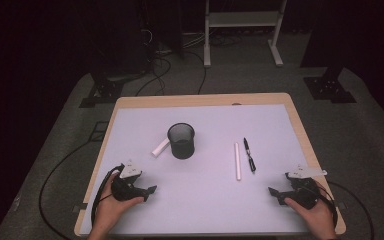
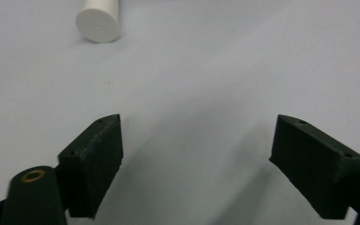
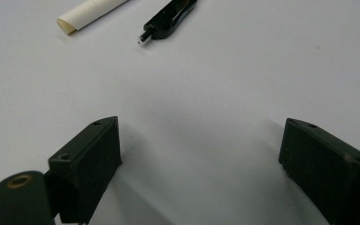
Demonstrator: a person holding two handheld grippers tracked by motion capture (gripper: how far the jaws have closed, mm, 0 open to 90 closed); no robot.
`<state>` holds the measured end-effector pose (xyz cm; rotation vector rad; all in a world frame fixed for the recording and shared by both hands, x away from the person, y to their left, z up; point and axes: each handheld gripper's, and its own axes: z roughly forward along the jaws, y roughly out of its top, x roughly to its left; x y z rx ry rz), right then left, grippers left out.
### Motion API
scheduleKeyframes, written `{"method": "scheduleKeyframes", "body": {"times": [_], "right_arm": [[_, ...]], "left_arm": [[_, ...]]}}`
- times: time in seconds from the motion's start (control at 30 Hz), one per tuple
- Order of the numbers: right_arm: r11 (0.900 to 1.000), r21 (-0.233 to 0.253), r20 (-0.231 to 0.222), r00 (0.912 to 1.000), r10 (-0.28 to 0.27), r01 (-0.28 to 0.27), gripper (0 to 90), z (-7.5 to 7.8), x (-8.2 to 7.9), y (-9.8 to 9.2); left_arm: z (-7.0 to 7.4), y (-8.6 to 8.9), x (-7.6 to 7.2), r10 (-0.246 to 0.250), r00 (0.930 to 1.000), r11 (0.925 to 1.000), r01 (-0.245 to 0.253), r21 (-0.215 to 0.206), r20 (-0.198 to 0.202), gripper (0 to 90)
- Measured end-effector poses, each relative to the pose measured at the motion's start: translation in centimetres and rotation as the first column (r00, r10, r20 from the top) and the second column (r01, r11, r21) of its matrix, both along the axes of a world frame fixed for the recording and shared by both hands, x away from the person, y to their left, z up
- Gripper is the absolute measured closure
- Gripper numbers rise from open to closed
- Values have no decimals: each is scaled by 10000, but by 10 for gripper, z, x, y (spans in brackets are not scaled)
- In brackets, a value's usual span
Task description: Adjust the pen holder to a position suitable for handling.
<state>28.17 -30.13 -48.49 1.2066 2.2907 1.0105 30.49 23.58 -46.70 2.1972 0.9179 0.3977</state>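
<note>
Dark curtains and a grey carpet ring the room, cables trailing across the floor toward a white frame stand (image 1: 242,30) at twelve o'clock beyond the bench (image 1: 205,215), whose pale top with a wooden edge takes up the middle of the high view. Largest on it is a black mesh cup (image 1: 181,141), standing upright a little toward eleven o'clock from the bench's centre. Touching or just beside the cup's foot at its eight o'clock lies a short white cylinder (image 1: 159,147), its flat round end (image 2: 98,26) facing the left gripper view at the top. Toward three o'clock from the cup, well apart from it, a long white rolled stick (image 1: 238,161) lies pointing roughly twelve to six, and just beside it on the three o'clock side lies a black pen (image 1: 249,155), near but not touching; both tips show at the top of the right gripper view, the stick (image 3: 91,13) left of the pen (image 3: 166,22). At seven o'clock the person's left hand holds the left tongs (image 1: 150,192), jaws spread wide with nothing between them, low over bare bench. At five o'clock the right hand holds the right tongs (image 1: 274,194), likewise spread and empty, near the lower ends of stick and pen.
</note>
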Motion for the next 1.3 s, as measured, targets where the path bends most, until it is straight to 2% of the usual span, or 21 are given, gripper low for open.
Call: {"method": "scheduleKeyframes", "body": {"times": [0.13,0.17,0.27,0.5,0.8,0.9,1.0,1.23,1.3], "right_arm": [[10000,3,0,10000,-2,2,119,0,0,0],[10000,0,2,10000,-1,1,119,0,0,0],[10000,2,2,10000,1,-1,119,0,0,0],[10000,0,3,10000,0,0,119,0,0,0],[10000,-9,2,10000,0,0,119,0,0,0],[10000,-10,3,10000,-2,2,119,0,0,0],[10000,-11,-1,10000,-4,4,119,0,0,0],[10000,-31,9,10000,-5,5,119,0,0,0],[10000,-31,6,10000,-5,6,119,0,0,0]], "left_arm": [[4,-3,3,20,10000,9999,-20,-116,1,215],[5,-3,6,14,10000,9997,-15,-264,-44,234],[7,-4,8,65,9999,9997,-68,-250,-132,244],[15,-4,14,15,10000,9991,-12,-412,58,303],[22,-5,23,186,9998,9982,-185,-576,3,336],[25,-5,27,289,9996,9965,-287,-785,11,341],[26,-5,28,216,9998,9975,-219,-678,-45,345],[35,-8,35,212,9998,9950,-208,-973,26,358],[36,-10,37,217,9998,9961,-216,-851,1,358]]}}
